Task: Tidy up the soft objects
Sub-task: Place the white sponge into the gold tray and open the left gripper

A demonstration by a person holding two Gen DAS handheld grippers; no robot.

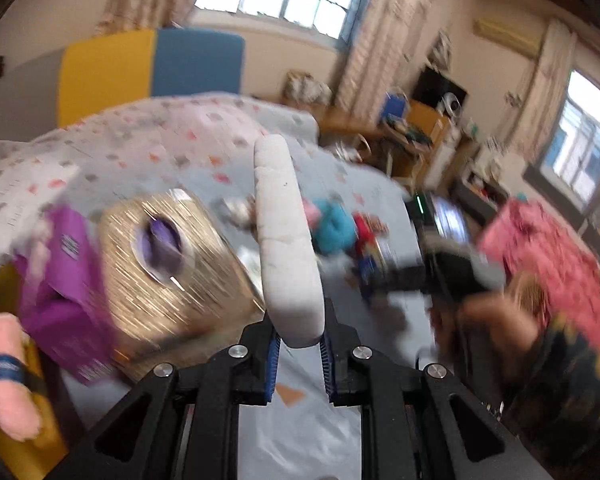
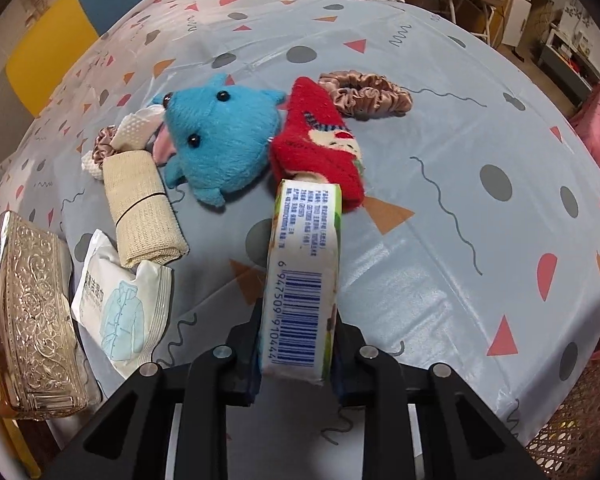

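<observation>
Between left fingers (image 1: 299, 354): white pad (image 1: 286, 240) clamped | right fingers (image 2: 296, 354): tissue pack (image 2: 302, 280) clamped

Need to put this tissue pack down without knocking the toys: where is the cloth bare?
The right gripper holds the tissue pack. Bare tablecloth spreads right of the red plush and below the scrunchie. Crowded on the left: blue plush, bandage roll, wipes packet, metal box.
</observation>
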